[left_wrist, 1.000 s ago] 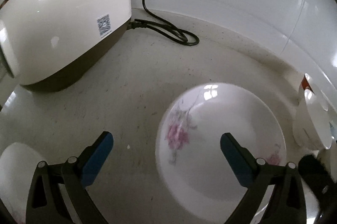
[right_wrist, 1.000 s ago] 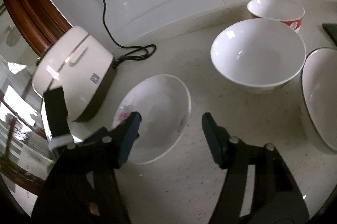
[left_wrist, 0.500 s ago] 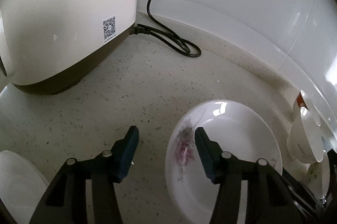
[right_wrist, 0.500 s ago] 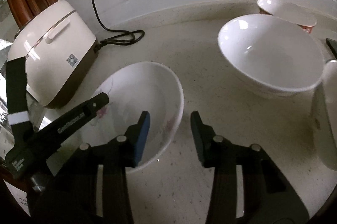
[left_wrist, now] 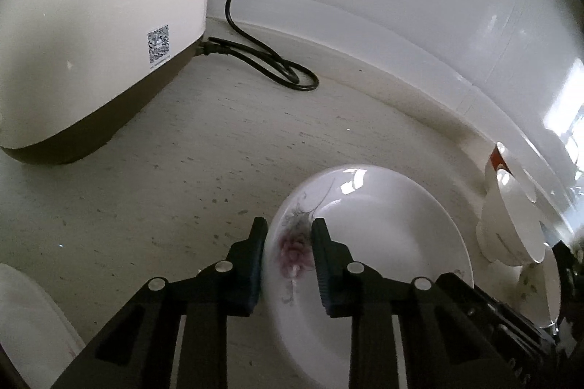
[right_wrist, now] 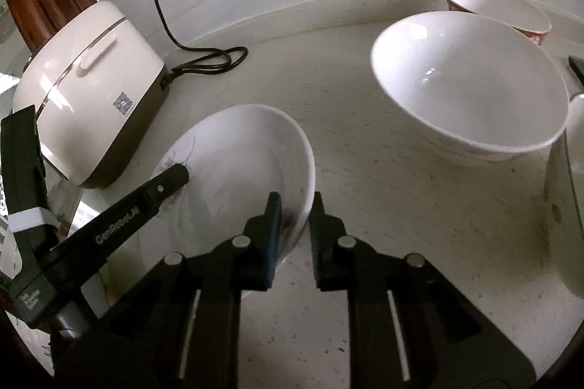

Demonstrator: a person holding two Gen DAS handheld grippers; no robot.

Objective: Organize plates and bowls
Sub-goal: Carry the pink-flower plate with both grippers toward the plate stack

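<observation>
A white deep plate with a pink flower print (left_wrist: 383, 243) (right_wrist: 237, 162) lies on the pale speckled counter. My left gripper (left_wrist: 288, 243) straddles its left rim, jaws closing, one pad outside the rim and the other on the flower inside. From the right wrist view one of its fingers (right_wrist: 171, 177) shows on that far rim. My right gripper (right_wrist: 295, 217) is closing on the opposite rim, which sits pinched between its pads. A large white bowl (right_wrist: 471, 86) (left_wrist: 511, 217) stands to the right, with a small red-patterned bowl (right_wrist: 496, 5) behind it.
A cream rice cooker (left_wrist: 91, 23) (right_wrist: 87, 93) stands at the left, its black cord (left_wrist: 277, 67) looped by the tiled wall. Another white dish (right_wrist: 562, 206) stands at the far right edge. A white dish (left_wrist: 25, 327) lies at the lower left.
Both grippers went from wide open to closed on opposite rims of the flowered plate. The left gripper shifted onto the plate's left rim, the right sank a little toward its rim.
</observation>
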